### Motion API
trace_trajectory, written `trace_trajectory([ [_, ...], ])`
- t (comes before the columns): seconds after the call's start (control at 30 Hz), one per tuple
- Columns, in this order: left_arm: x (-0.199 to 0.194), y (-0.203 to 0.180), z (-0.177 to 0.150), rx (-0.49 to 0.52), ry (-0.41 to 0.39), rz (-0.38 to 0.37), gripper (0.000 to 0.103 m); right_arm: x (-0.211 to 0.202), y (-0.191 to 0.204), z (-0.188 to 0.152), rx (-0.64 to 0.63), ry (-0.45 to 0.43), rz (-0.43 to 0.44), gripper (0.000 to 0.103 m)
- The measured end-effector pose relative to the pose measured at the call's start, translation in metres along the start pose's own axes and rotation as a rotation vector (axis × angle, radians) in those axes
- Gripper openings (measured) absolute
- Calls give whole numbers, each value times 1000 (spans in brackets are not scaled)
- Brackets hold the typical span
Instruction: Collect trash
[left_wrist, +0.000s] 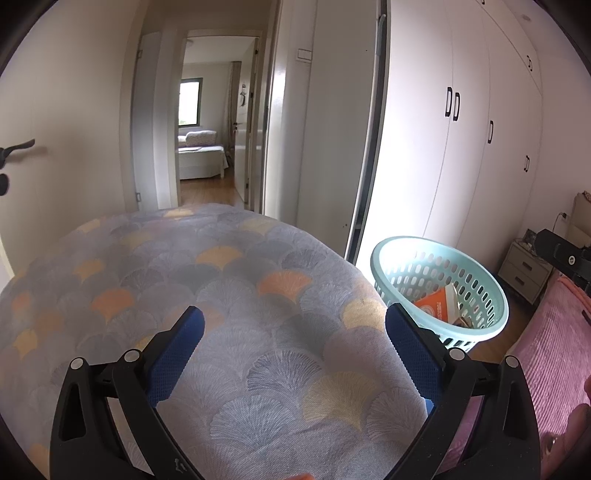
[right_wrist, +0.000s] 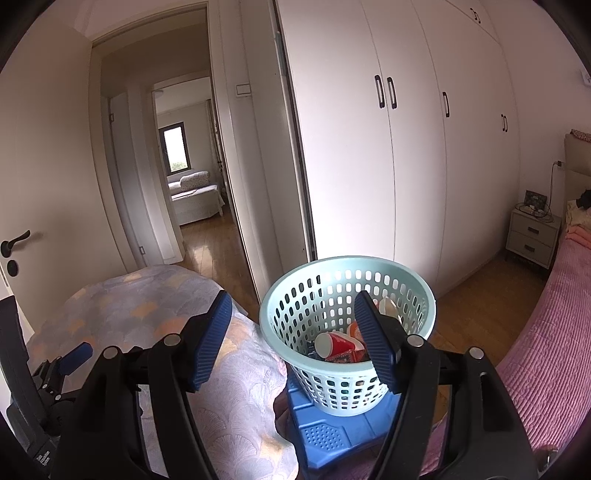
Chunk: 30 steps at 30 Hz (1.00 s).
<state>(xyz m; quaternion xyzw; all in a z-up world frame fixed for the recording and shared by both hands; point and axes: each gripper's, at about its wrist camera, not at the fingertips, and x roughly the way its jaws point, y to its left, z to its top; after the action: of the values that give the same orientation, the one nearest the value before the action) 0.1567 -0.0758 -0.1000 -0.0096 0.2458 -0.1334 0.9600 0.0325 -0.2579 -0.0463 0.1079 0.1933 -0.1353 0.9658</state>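
- The big white wardrobe fills the wall behind everything, and an open doorway shows another room.
- A soft patterned cover lies under the left gripper, and a pink blanket is on the right.
- The light blue basket stands on a blue stool.
- The right gripper is wide open and holds nothing; its right finger is in front of the basket.
- The left gripper is wide open and holds nothing too; the basket sits just past its right finger.
- A red cup and an orange box lie in the basket.

left gripper: we see black linkage arms, silver pivot screws, blue textured pads
right gripper: same black frame, blue ribbed pads
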Motion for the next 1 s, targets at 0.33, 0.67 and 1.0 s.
trace_trajectory([
  [0.33, 0, 0, 0, -6, 5, -4, 95, 0, 3, -1, -2, 2, 3, 65],
  [0.67, 0, 0, 0, -6, 6, -5, 95, 1, 4, -1, -4, 6, 6, 65],
  [1.0, 0, -1, 0, -6, 8, -7, 95, 2, 4, -1, -4, 9, 9, 65],
])
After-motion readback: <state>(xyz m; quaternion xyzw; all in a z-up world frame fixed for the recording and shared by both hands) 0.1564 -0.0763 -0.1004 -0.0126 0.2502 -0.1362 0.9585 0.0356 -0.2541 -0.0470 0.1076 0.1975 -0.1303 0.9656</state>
